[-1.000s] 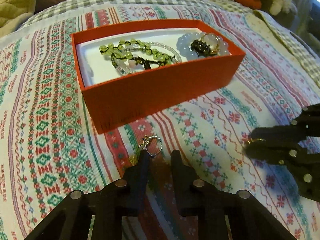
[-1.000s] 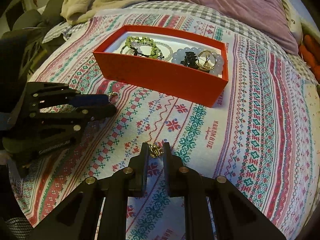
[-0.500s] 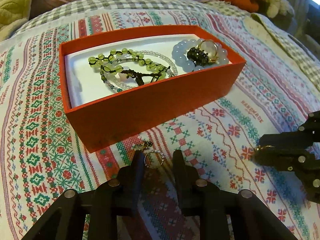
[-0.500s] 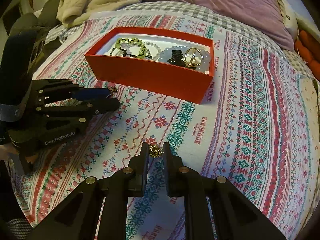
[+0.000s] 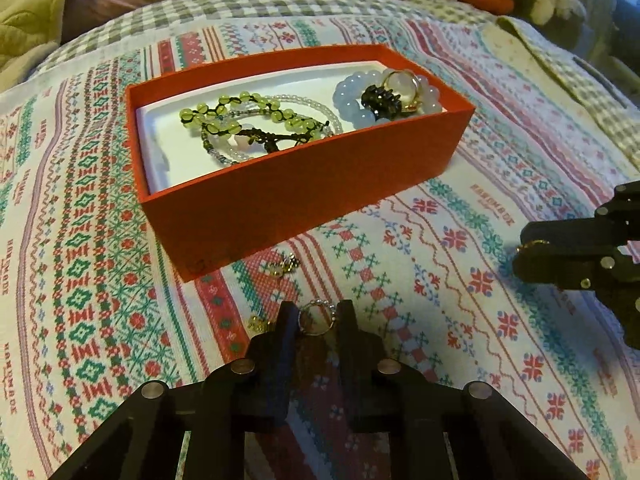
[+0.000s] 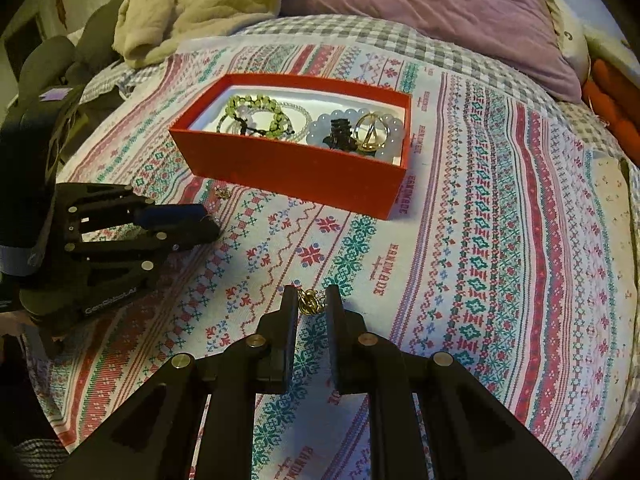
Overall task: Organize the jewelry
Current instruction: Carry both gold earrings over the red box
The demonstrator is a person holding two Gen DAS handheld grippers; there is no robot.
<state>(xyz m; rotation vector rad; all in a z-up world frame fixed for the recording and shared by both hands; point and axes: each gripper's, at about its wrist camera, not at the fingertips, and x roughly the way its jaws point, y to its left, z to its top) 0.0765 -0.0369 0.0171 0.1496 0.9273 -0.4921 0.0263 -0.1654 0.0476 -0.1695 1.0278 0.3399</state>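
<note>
We are in the pick-up step: both claws are down at the patterned bedspread (image 5: pixel 460 184), each on a small piece of jewelry, and the red box (image 5: pixel 304 184) waits just beyond them.

Our left claw (image 5: pixel 316 316) has just been closing, and a small silver ring (image 5: pixel 316 317) sits between its fingertips. The tips look to be touching the ring's sides, so we judge it pinched, though only lightly. Two more small gold pieces lie loose on the bedspread: one just left of the left finger (image 5: pixel 258 322), and another near the box's front wall (image 5: pixel 285 266).

Our right claw (image 6: pixel 312 304) is nearly pressed together on a small gold trinket (image 6: pixel 309 302), gripped at the very tips.

The box already holds a green bead bracelet (image 5: pixel 248 114), a pale blue bead bracelet (image 5: pixel 356 96), a dark beaded piece (image 5: pixel 380 100) and a gold ring (image 5: pixel 402 84).

The next move, as we judge it, calls for lifting each claw clear of the cloth without loosening, carrying it over the near wall of the box and releasing above the white lining. The pieces are tiny and held at the tips, so a tilt or snag on the fabric could drop them. The loose gold pieces remain to be gathered afterward.
</note>
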